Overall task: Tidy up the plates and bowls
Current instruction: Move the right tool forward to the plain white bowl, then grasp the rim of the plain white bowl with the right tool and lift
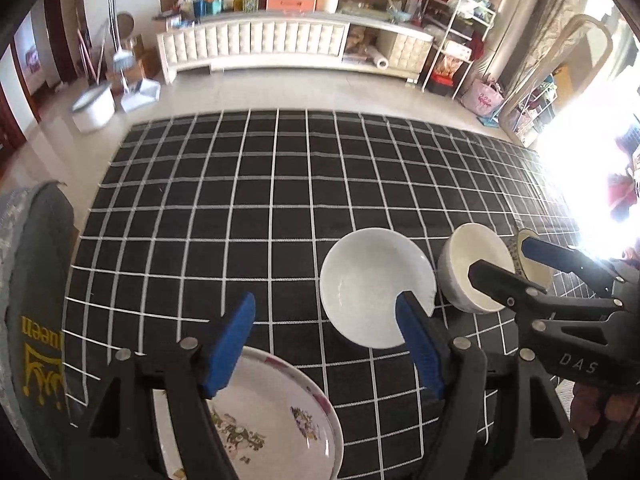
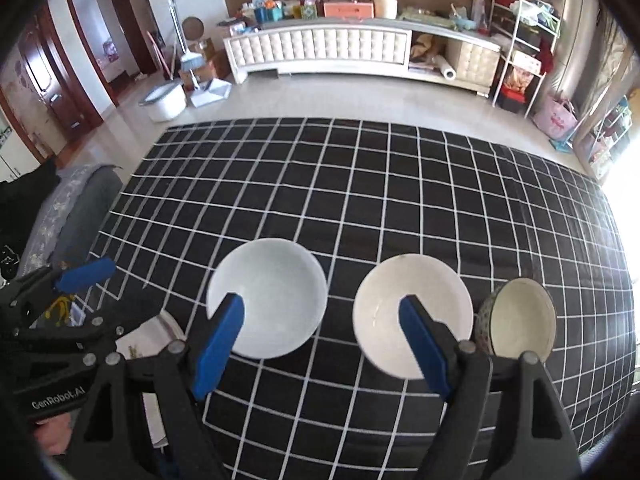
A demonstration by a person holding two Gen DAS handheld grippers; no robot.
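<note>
Both tongs spread and empty — left tongs (image 1: 328,344) over the floral plate (image 1: 272,420) at the bench's near edge, right tongs (image 2: 320,346) between two white bowls (image 2: 267,298) — best straddle one rim squarely before squeezing.

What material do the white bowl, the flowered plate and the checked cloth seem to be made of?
White bowl: likely glazed ceramic or porcelain; smooth, evenly white, with a soft sheen.
Flowered plate: probably glazed ceramic, though melamine is possible; glossy white with printed flowers and a pink rim line.
Checked cloth: woven fabric, matte black with white lines; it shows slight wrinkles.
</note>
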